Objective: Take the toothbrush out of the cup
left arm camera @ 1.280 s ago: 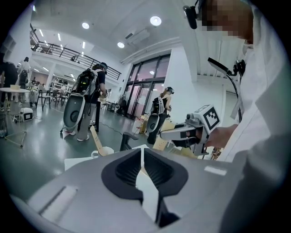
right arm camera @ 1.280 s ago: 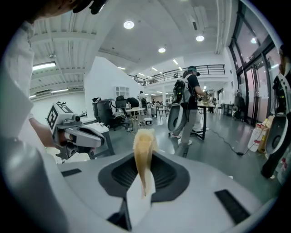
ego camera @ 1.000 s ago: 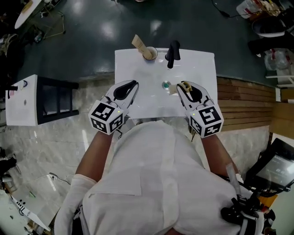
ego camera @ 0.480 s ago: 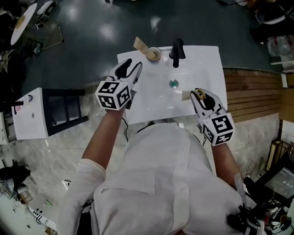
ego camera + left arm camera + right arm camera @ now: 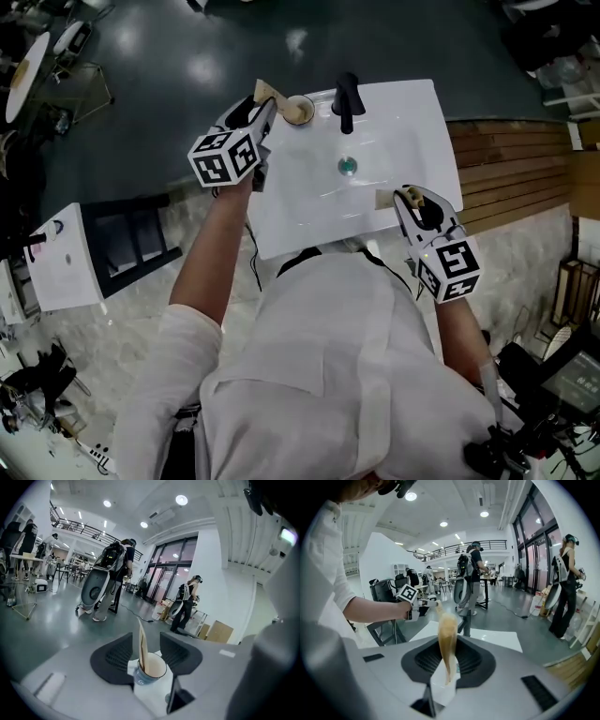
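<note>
A blue-grey cup stands at the back left corner of the white sink. A flat beige toothbrush leans out of it. In the left gripper view the cup and the upright toothbrush sit in the gap of my left gripper. Its jaws have just been opening and stand wide, pads clear of the cup. In the head view my left gripper is beside the cup. My right gripper hovers at the sink's near right edge, shut on a tan elongated thing.
A black faucet rises at the back of the sink, right of the cup, with the drain below it. A black stool and a white box stand on the floor at left. Wooden boards lie at right.
My left gripper has travelled from the sink's near left edge to the cup at the back, and its jaws have opened. My right gripper has shifted slightly right, still holding the tan thing.
</note>
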The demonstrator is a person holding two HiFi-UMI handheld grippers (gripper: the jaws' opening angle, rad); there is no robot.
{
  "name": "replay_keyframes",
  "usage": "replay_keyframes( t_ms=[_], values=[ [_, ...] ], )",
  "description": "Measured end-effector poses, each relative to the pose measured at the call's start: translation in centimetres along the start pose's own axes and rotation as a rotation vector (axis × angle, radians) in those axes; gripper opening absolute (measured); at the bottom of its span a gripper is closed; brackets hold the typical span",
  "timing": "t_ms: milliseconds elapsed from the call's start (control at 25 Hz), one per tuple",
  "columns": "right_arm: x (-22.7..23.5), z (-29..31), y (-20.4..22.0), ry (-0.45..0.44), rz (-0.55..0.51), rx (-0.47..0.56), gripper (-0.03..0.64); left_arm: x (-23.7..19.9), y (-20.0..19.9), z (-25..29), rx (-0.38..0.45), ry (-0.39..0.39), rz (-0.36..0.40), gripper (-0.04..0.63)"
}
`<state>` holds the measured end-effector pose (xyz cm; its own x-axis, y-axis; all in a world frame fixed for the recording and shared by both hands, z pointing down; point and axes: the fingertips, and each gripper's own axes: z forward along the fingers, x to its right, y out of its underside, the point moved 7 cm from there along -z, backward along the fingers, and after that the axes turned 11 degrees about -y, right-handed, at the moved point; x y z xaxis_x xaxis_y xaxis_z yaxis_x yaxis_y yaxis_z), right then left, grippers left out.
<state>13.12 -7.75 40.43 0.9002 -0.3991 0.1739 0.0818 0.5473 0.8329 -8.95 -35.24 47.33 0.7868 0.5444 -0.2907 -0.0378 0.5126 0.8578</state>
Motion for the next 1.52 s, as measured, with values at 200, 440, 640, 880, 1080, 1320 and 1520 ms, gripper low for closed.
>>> replay_keyframes(
  t_ms=[200,440,640,880,1080,1320,1520],
  values=[
    [0.1,-0.4,0.3,0.014,0.005,-0.002,0.067,-0.2,0.0,1.6,-0.005,-0.022,-0.018,0.163],
    [0.4,-1.0,0.5,0.014,0.010,-0.004,0.067,-0.3,0.3,1.9,-0.008,-0.051,-0.012,0.113],
    [0.8,-1.2,0.8,-0.002,0.005,-0.004,0.067,-0.2,0.4,1.9,0.004,-0.080,-0.012,0.054],
    [1.8,-1.3,0.4,-0.032,-0.008,0.005,0.067,0.5,-1.2,0.8,0.062,-0.106,0.002,0.051],
    [2.5,-0.9,0.1,-0.071,-0.020,0.018,0.067,0.9,-2.8,-0.9,0.107,-0.130,0.020,0.049],
    [3.5,-0.6,-0.6,-0.127,-0.058,0.030,0.066,2.0,-4.6,-3.6,0.174,-0.163,0.033,0.049],
    [4.5,-0.6,-0.9,-0.177,-0.089,0.035,0.066,3.3,-5.7,-6.6,0.226,-0.193,0.038,0.048]
  ],
)
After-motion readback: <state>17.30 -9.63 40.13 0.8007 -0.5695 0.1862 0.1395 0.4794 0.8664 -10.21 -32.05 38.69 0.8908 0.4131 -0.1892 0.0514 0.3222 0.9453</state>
